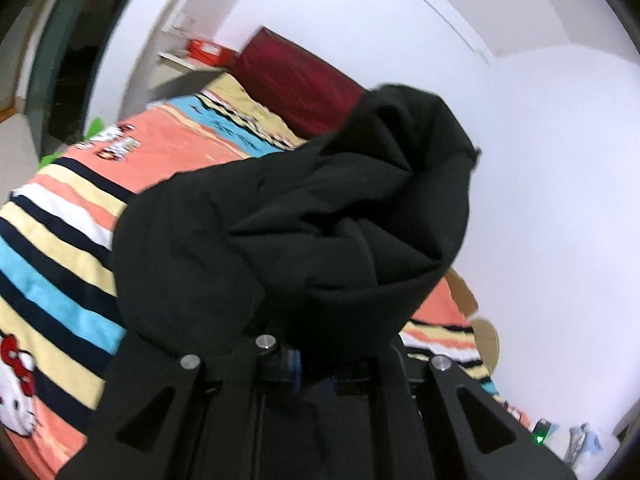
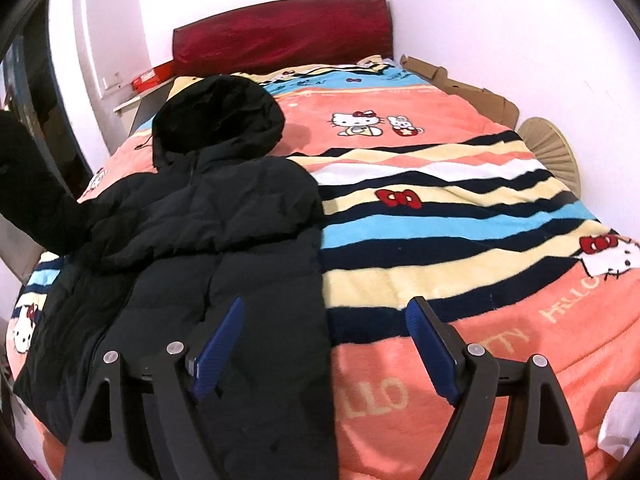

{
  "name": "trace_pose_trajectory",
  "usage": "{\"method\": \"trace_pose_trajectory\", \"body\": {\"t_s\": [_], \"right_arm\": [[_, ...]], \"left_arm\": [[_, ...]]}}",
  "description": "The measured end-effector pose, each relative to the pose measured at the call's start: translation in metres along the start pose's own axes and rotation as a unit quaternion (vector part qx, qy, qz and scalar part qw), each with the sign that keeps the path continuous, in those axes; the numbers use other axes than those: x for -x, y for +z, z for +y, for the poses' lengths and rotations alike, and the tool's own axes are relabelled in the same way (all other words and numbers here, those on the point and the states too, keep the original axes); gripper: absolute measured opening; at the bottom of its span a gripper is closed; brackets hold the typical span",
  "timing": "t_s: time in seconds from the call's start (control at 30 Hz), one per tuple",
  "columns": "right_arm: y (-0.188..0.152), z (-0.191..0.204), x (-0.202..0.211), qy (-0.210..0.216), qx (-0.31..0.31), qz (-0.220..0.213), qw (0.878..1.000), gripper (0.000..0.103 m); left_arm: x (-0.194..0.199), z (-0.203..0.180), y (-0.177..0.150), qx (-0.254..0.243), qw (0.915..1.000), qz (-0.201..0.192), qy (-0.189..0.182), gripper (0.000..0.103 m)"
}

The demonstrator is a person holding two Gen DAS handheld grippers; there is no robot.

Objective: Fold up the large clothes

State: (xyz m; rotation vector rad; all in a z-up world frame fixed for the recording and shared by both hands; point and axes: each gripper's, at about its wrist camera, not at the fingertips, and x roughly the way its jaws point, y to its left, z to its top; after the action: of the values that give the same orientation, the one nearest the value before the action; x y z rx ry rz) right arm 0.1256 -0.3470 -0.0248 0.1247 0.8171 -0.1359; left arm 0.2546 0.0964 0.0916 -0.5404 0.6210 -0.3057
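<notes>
A black hooded puffer jacket (image 2: 224, 216) lies lengthwise on the left half of the bed, its hood (image 2: 218, 112) toward the headboard. One sleeve (image 2: 28, 184) is lifted off the bed at the far left. In the left wrist view that black sleeve fabric (image 1: 320, 208) bunches up and drapes over my left gripper (image 1: 316, 360), which is shut on it; the fingertips are hidden under the cloth. My right gripper (image 2: 327, 304) stands open low over the jacket's right edge near the hem, with one blue pad (image 2: 218, 348) over the jacket and the other over the blanket, gripping nothing.
A striped cartoon-cat blanket (image 2: 440, 208) covers the bed. A dark red headboard (image 2: 280, 32) stands at the far end against white walls. Flattened cardboard (image 2: 460, 80) and a woven fan (image 2: 552, 148) lie along the right wall. A red box (image 2: 150, 76) sits on a shelf at the left.
</notes>
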Motion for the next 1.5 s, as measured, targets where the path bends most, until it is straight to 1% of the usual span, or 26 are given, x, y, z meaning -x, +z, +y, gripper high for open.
{"method": "trace_pose_trajectory", "body": {"t_s": [0.13,0.37,0.47,0.53,0.6,0.67,0.7,0.8,0.9,0.97,1.03,1.17,1.27,1.33,1.4,1.43,1.5], "right_arm": [[-0.001,-0.014,-0.001,-0.009,-0.009,-0.003,1.000,0.083],[-0.006,-0.033,-0.009,-0.016,-0.035,0.006,0.999,0.083],[-0.007,-0.036,-0.015,-0.016,-0.037,0.011,0.999,0.083],[-0.008,-0.039,-0.018,-0.018,-0.038,0.012,0.999,0.083],[-0.007,-0.042,-0.021,-0.020,-0.040,0.015,0.999,0.083],[-0.008,-0.045,-0.025,-0.022,-0.042,0.017,0.999,0.083],[-0.008,-0.046,-0.026,-0.023,-0.043,0.018,0.999,0.083],[-0.009,-0.052,-0.032,-0.027,-0.050,0.024,0.998,0.083],[-0.010,-0.058,-0.034,-0.031,-0.059,0.026,0.997,0.083],[-0.010,-0.062,-0.033,-0.034,-0.064,0.025,0.997,0.083],[-0.010,-0.064,-0.031,-0.036,-0.067,0.024,0.997,0.084],[-0.011,-0.063,-0.024,-0.037,-0.066,0.020,0.997,0.085],[-0.010,-0.061,-0.018,-0.038,-0.061,0.015,0.997,0.086],[-0.010,-0.061,-0.015,-0.041,-0.061,0.013,0.997,0.086],[-0.010,-0.063,-0.012,-0.044,-0.063,0.011,0.997,0.087],[-0.009,-0.064,-0.011,-0.046,-0.065,0.010,0.997,0.087],[-0.009,-0.065,-0.010,-0.050,-0.065,0.010,0.997,0.087]], "left_arm": [[-0.049,-0.037,-0.023,-0.026,0.9989,0.039,0.000,0.008],[-0.118,-0.074,-0.085,-0.060,0.9923,0.108,0.008,0.008],[-0.150,-0.077,-0.108,-0.064,0.9888,0.134,0.012,0.008],[-0.167,-0.073,-0.116,-0.064,0.9869,0.147,0.017,0.008],[-0.187,-0.073,-0.131,-0.067,0.9836,0.165,0.031,0.008],[-0.198,-0.070,-0.140,-0.070,0.9816,0.173,0.042,0.010],[-0.192,-0.072,-0.139,-0.072,0.9806,0.177,0.045,0.010],[-0.203,-0.070,-0.148,-0.082,0.9759,0.193,0.058,0.012],[-0.197,-0.077,-0.158,-0.096,0.9738,0.197,0.062,0.015],[-0.193,-0.081,-0.158,-0.103,0.9737,0.195,0.059,0.018],[-0.183,-0.080,-0.147,-0.106,0.9738,0.193,0.054,0.024],[-0.178,-0.092,-0.144,-0.114,0.9732,0.192,0.057,0.030],[-0.172,-0.096,-0.145,-0.118,0.9730,0.191,0.052,0.037],[-0.168,-0.098,-0.146,-0.121,0.9722,0.195,0.046,0.049],[-0.165,-0.102,-0.149,-0.131,0.9706,0.197,0.044,0.051],[-0.163,-0.103,-0.149,-0.135,0.9703,0.197,0.042,0.055],[-0.159,-0.105,-0.149,-0.133,0.9708,0.196,0.034,0.057]]}}
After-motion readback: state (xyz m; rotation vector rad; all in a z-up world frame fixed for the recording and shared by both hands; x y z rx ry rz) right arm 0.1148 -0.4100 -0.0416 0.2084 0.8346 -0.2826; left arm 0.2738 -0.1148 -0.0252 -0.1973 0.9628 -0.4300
